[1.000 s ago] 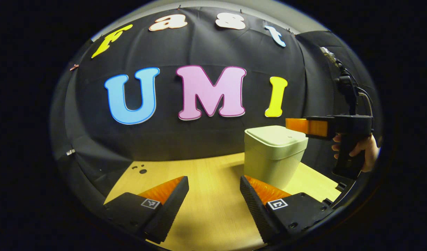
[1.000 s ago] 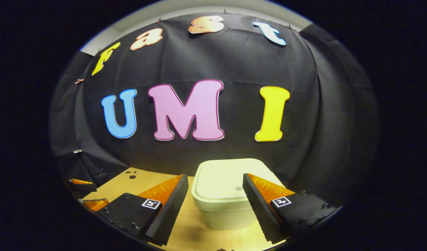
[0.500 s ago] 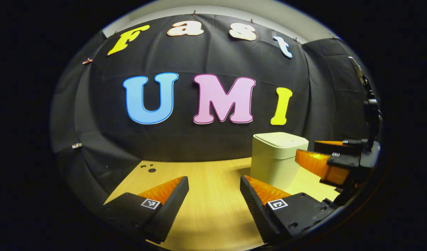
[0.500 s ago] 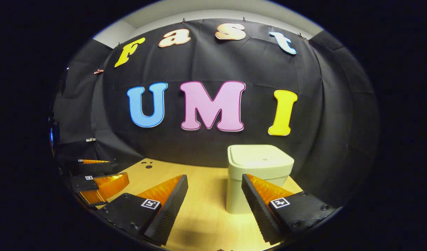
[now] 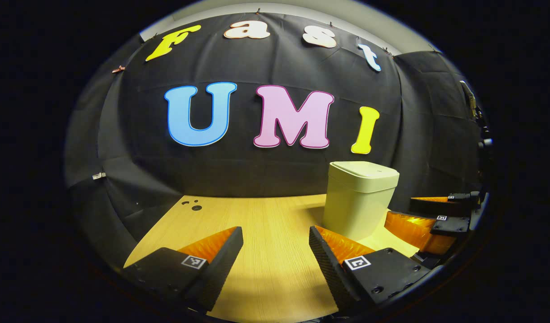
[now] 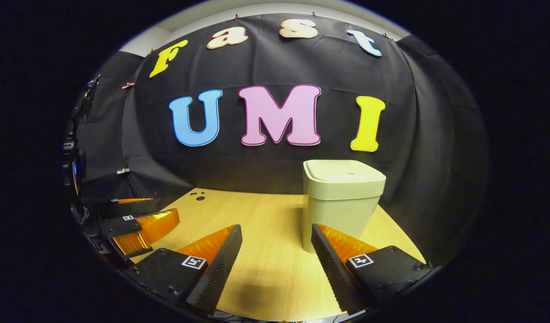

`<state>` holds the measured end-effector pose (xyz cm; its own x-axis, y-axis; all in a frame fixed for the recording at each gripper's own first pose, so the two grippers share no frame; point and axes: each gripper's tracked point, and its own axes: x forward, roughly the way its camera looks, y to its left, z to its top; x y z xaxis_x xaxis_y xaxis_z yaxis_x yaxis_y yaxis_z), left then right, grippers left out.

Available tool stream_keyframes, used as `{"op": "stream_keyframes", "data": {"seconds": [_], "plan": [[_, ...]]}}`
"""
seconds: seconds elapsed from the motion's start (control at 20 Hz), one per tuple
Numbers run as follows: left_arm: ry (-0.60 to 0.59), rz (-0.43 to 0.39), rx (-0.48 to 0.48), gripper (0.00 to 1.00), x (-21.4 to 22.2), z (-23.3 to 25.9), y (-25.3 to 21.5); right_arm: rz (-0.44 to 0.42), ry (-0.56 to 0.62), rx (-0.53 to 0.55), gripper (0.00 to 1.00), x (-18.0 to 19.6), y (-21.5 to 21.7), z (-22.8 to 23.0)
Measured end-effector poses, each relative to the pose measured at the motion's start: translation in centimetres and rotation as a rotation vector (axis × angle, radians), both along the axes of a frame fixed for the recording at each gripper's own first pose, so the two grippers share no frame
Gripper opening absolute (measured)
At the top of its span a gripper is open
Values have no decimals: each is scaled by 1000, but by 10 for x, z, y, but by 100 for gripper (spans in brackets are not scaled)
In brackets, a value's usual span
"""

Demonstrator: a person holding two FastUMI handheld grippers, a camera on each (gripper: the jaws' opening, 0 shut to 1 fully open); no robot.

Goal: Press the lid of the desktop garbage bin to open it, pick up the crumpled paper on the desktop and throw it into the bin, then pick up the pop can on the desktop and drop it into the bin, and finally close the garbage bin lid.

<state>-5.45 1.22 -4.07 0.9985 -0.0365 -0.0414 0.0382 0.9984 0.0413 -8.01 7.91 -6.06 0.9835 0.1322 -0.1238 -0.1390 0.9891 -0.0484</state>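
Observation:
A pale cream desktop garbage bin (image 5: 358, 199) (image 6: 340, 199) stands on the wooden desk with its lid (image 6: 344, 172) down flat. My left gripper (image 5: 275, 244) hovers low over the desk, open and empty, with the bin ahead to its right. My right gripper (image 6: 277, 244) is open and empty too, pulled back from the bin, which stands just beyond its right finger. In the left gripper view the right gripper (image 5: 429, 215) sits low at the far right, beside the bin. In the right gripper view the left gripper (image 6: 133, 220) sits low at the far left.
The wooden desk (image 5: 266, 224) (image 6: 257, 224) runs back to the black cloth wall. A few small dark holes (image 5: 191, 205) (image 6: 198, 195) mark its far left corner. A stand with cables (image 5: 479, 125) rises at the right edge of the left gripper view.
The right gripper has dropped from above the bin lid and drawn back to desk level. The left gripper has shifted a little, so the bin looks farther off.

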Motion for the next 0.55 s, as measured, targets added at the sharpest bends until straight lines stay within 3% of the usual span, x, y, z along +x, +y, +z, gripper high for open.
{"op": "stream_keyframes", "data": {"seconds": [0.55], "plan": [[33,-10,-12,96,-1,-13,7,-19,41,4,98,-3,0,-11]]}}
